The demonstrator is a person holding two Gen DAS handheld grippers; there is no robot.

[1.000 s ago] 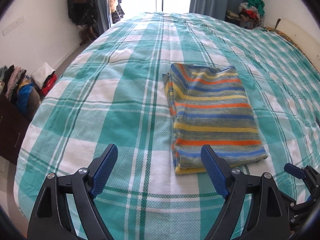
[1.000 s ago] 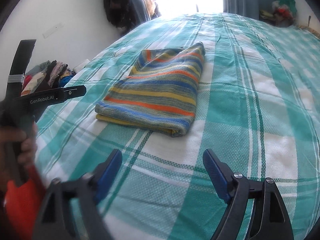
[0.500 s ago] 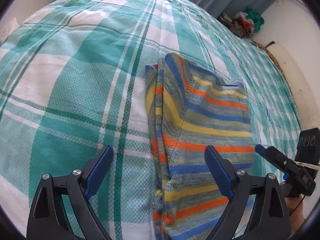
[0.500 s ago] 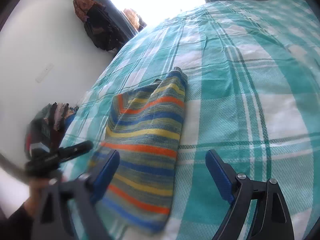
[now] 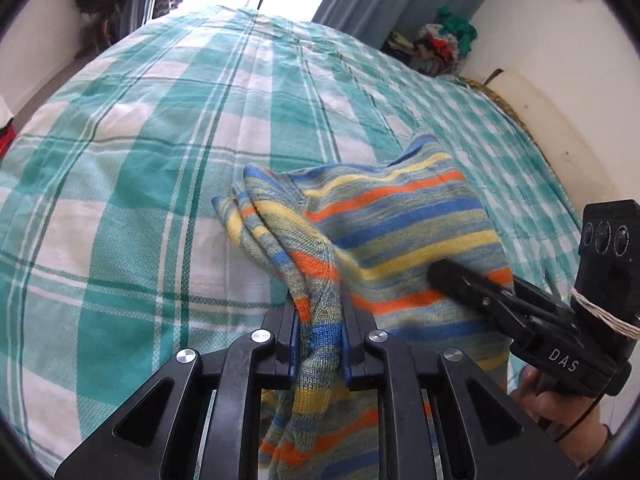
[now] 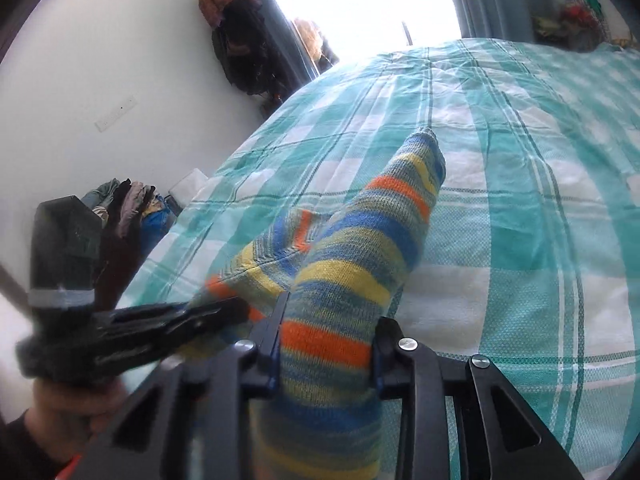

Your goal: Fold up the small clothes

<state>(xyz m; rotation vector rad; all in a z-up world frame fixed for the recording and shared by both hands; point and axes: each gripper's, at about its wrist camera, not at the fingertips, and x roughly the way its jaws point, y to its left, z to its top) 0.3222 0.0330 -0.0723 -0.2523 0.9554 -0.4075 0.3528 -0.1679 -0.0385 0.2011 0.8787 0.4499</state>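
A folded knit garment (image 5: 400, 216) with blue, yellow and orange stripes lies on the teal plaid bed cover (image 5: 160, 160); its near edge is bunched and raised. My left gripper (image 5: 320, 344) is closing, and its pads pinch the near left corner of the cloth. In the right wrist view the same garment (image 6: 384, 216) runs between the pads of my right gripper (image 6: 326, 356), which is also closing on a thick fold. Each gripper shows in the other's view: the right gripper (image 5: 440, 276) lies against the cloth, and the left gripper (image 6: 224, 312) is blurred at the left.
The bed cover (image 6: 540, 240) stretches far ahead and to both sides. A heap of clothes (image 5: 444, 40) sits in the far right corner by the curtain (image 5: 380, 0). Coats (image 6: 236, 40) hang on the left wall, above more stacked clothes (image 6: 128, 204).
Both grippers moved forward over the garment's near edge and went from wide open to closed on it. The near edge now stands bunched up off the cover.
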